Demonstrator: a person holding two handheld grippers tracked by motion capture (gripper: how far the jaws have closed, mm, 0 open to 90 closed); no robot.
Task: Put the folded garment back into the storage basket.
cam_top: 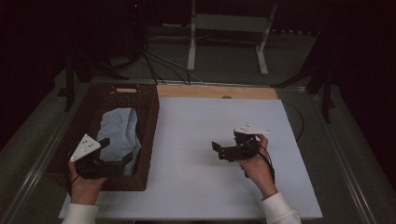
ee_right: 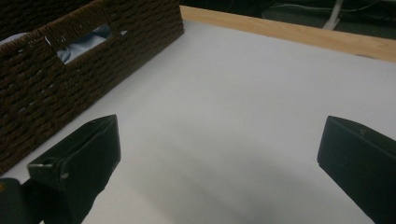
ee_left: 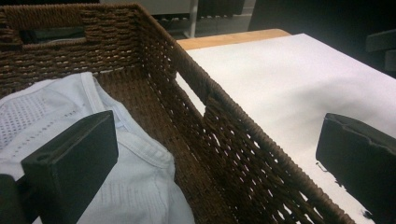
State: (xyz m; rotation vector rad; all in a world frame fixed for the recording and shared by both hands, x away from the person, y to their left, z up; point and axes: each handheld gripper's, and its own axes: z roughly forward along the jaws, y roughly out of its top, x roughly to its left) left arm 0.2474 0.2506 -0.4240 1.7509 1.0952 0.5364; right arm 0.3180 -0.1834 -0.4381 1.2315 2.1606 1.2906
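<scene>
Left gripper jaws apart, straddling basket right wall; white garment inside, just left. Right gripper spread wide over bare white table. Reach step: you lower left, clamp garment.

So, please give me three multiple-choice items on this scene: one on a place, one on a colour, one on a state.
1. Where does the pale cloth lie?
A. inside the woven basket
B. on the white board
C. on the floor

2. What colour is the basket?
A. red
B. dark brown
C. yellow

3. How do the right tongs stand?
A. shut on the cloth
B. open over the white board
C. shut on the basket

Answers: 1 A, the basket walls surround the cloth; 2 B, its weave is dark brown; 3 B, bare board shows between the spread jaws.
</scene>
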